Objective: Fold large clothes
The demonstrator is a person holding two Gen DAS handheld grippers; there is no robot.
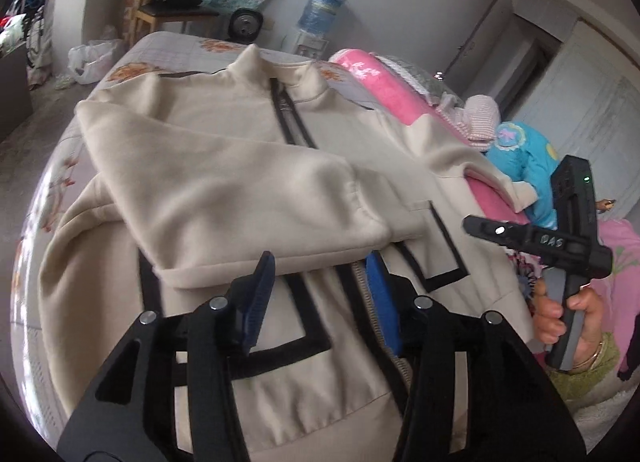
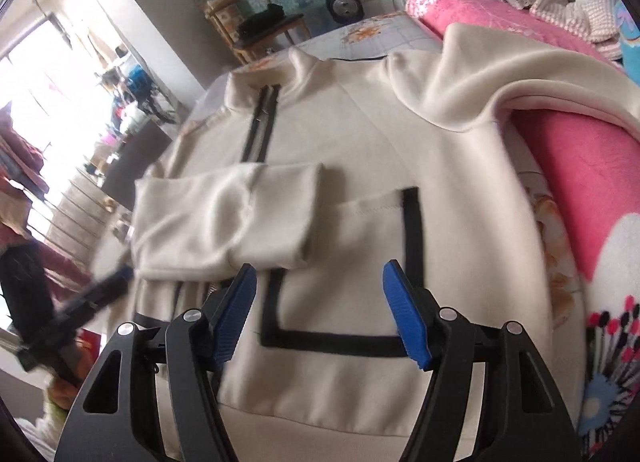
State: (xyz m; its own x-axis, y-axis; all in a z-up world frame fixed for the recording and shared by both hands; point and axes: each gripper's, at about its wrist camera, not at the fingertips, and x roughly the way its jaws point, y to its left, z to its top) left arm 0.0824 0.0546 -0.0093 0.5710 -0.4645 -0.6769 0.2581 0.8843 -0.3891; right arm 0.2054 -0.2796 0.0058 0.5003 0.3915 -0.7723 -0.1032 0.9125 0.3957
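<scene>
While both pairs of jaws stood open and empty, the left gripper [image 1: 320, 294] hovered over the lower front of the cream jacket [image 1: 248, 166], just below the cuff of the sleeve [image 1: 256, 198] already folded across the chest. Beyond the right gripper [image 2: 320, 314], the one unfolded sleeve [image 2: 500, 74] lay up and to the right of the jacket's zip [image 2: 260, 126], draped on a pink blanket [image 2: 580, 182], nearer the right hand. I counted one jacket, two sleeves, two grippers, on one bed [image 1: 132, 70].
</scene>
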